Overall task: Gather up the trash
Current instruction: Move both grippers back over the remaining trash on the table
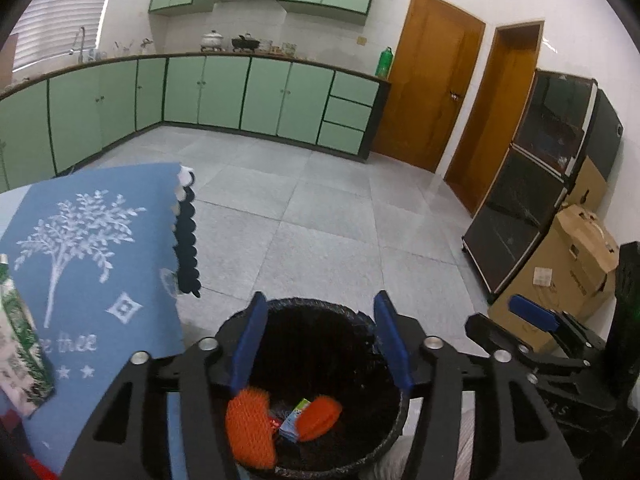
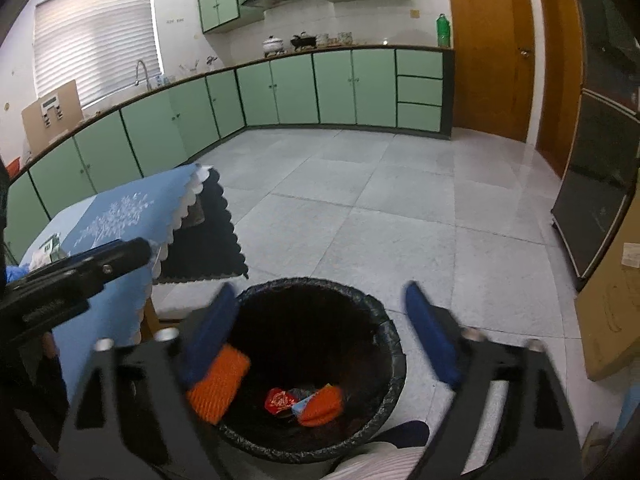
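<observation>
Trash (image 1: 251, 426) lies in the black-lined bin (image 1: 320, 306) directly below both of my grippers: two orange mesh pieces, a red wrapper (image 2: 280, 399) and a small printed carton (image 1: 294, 420) rest low inside it.

Left gripper (image 1: 320, 344): jaws stand apart with nothing between the blue pads; through the gap I see only the bin interior. The larger orange mesh piece sits below the left pad, leaning on the near-left wall of the bin. I cannot tell whether it touches the pad.

Right gripper (image 2: 332, 336): jaws spread wide, empty. The same mesh piece appears under its left pad; the smaller orange piece (image 2: 322, 405) lies at the bottom, right of centre.

Key relation: both grippers point forward and down over the bin mouth, side by side, so everything already dropped is beneath the jaws, not ahead of them. I judge the deposit step complete for these pieces.

Remaining work lies to the left. A table under a blue cloth (image 1: 92, 248) stands just beside the bin, and a green-printed packet (image 1: 20, 340) rests on its near edge. Its long axis runs near to far. The left hand is the nearer one, so I would send it there next and set the jaws across the packet's short side.
</observation>
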`<state>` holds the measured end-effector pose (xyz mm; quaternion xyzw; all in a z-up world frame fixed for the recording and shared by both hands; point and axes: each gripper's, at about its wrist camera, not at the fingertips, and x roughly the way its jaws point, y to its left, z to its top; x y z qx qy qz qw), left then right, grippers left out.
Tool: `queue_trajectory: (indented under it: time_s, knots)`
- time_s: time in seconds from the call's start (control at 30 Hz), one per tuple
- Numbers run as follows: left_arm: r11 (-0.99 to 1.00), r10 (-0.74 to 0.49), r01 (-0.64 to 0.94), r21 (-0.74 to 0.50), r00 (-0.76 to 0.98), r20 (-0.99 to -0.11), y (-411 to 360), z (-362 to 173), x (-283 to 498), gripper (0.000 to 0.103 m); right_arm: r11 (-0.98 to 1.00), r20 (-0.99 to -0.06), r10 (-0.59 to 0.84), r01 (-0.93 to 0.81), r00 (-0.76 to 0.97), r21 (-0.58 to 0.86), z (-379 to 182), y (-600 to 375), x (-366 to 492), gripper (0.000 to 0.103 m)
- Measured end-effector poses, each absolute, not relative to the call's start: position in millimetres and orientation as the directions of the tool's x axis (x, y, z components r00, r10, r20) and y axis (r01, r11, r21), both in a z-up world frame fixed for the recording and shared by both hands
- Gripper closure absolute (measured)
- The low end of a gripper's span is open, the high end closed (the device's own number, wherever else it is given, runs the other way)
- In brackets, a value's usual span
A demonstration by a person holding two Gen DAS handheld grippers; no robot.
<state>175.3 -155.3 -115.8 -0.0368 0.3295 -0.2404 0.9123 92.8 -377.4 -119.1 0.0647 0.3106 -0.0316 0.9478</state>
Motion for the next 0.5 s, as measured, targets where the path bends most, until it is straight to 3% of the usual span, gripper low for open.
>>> queue_trajectory:
  time_s: [0.23, 0.5]
  knots:
    - [0.915, -0.4, 0.361, -0.183, 0.747, -0.531, -117, -80, 152, 0.028, 0.991, -0.508, 0.007, 0.06, 0.861, 0.116, -84, -348, 81, 0.006]
    - [0.96, -0.279, 0.247, -0.129, 0.825, -0.492, -53, -50, 118, 0.028, 0.984, -0.422, 0.173, -0.137, 0.89, 0.116, -50, -279, 79, 0.006]
